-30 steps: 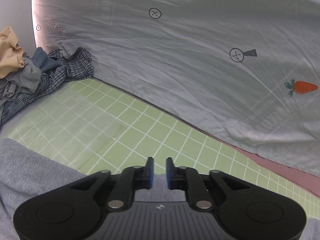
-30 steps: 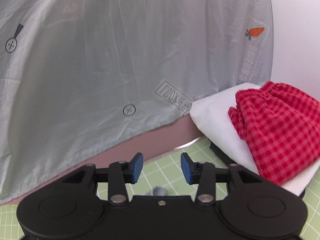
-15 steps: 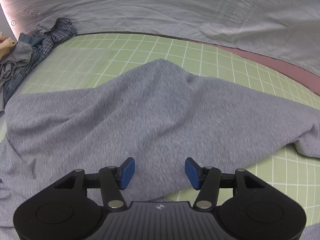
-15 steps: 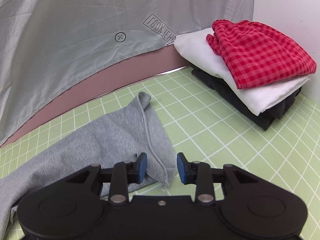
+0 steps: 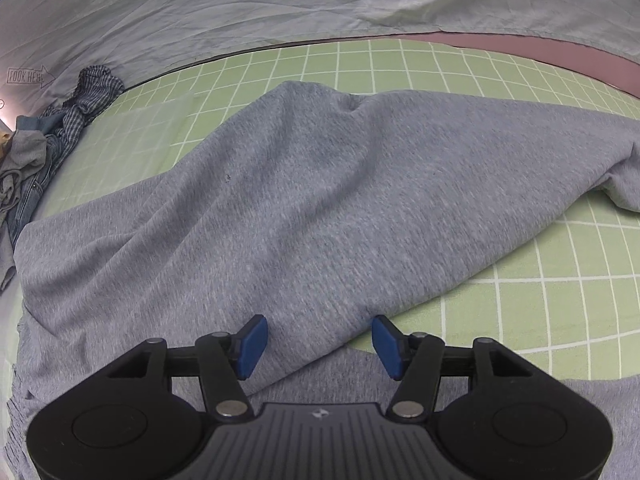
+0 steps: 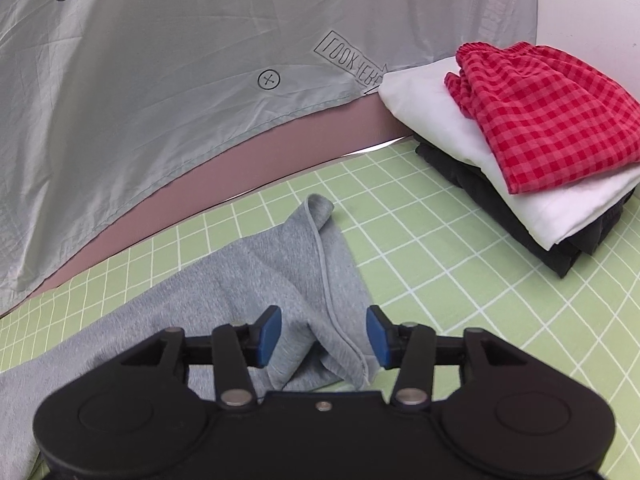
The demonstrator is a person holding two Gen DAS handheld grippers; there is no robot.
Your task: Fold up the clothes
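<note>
The soft grey jersey garment (image 5: 320, 200) runs under both black housings, its full outline cut off. Left hand-held gripper (image 5: 318, 346) and right hand-held gripper (image 6: 324, 336) are spread wide, grasping nothing, above the green gridded mat (image 6: 460, 280).

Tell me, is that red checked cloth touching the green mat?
Apart. The right wrist view shows the red checked cloth resting atop a folded white garment and a dark one, well above the green grid mat.
</note>
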